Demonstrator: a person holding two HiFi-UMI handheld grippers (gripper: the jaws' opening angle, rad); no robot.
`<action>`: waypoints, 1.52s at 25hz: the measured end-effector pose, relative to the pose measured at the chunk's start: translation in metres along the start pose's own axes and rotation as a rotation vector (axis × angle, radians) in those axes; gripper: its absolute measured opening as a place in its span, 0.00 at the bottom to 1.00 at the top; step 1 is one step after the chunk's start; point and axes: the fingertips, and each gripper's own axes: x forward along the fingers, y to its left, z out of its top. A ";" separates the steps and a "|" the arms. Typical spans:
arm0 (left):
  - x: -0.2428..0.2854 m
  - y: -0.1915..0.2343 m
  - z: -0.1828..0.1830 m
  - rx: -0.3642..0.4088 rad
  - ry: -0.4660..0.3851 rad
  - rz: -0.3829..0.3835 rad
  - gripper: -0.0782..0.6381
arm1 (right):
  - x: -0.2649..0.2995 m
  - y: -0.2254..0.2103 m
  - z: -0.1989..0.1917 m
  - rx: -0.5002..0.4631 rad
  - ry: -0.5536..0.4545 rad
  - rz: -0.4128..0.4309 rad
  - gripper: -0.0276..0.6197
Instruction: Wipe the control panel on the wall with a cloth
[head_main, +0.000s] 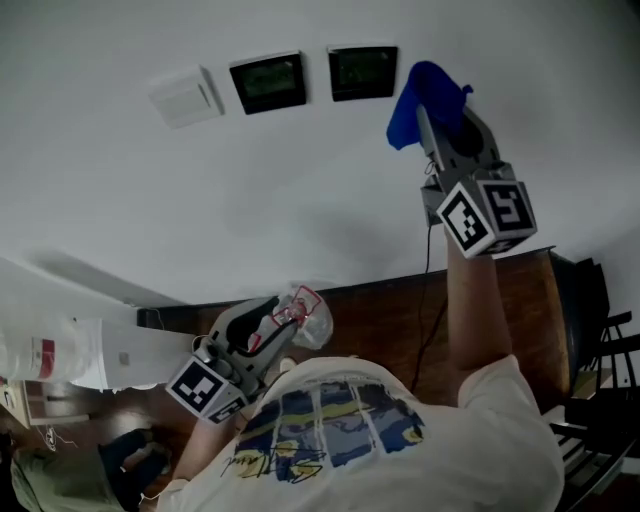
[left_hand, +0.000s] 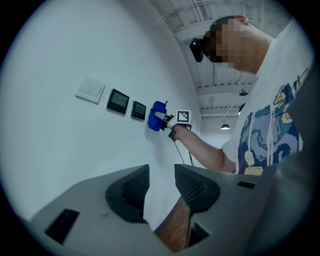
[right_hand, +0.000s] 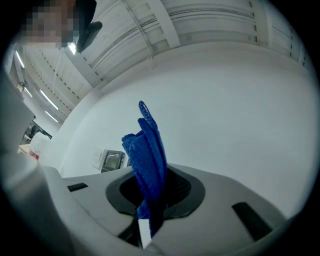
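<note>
The two dark, glassy control panels (head_main: 268, 82) sit side by side on the white wall (head_main: 120, 200), with a white switch plate (head_main: 186, 96) to their left. Just right of the nearer panel is the blue cloth (head_main: 425, 100), a thick, napped terry fabric folded into a soft upright wad. I cannot tell whether it touches the wall.

My right gripper (right_hand: 150, 192) has its jaws clamped on the lower part of the cloth. The fabric fills the gap between the ribbed dark pads and rises well above them. The right arm (head_main: 475, 310) is stretched out straight toward the wall, forearm bare, with the marker cube (head_main: 487, 215) facing the head camera.

My left gripper (left_hand: 161, 187) hangs low by the torso on a bent arm. Its jaws stand a little apart with nothing between them; only the wall and a strip of brown wood (left_hand: 175, 225) show through the gap.

In the head view a clear, crinkled plastic thing (head_main: 308, 315) with red marking shows at the left gripper's tip; I can't make out what it is. A thin black cable (head_main: 428, 290) drops from the right gripper across the wood.
</note>
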 end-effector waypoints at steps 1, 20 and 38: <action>-0.001 0.001 0.001 0.005 0.004 -0.017 0.31 | 0.006 0.002 0.001 -0.014 -0.001 -0.014 0.18; -0.081 0.060 -0.015 -0.051 -0.024 -0.046 0.31 | 0.081 0.118 -0.008 -0.092 0.023 -0.047 0.18; -0.095 0.068 -0.022 -0.074 -0.037 -0.078 0.31 | 0.074 0.181 -0.001 -0.128 0.016 0.104 0.18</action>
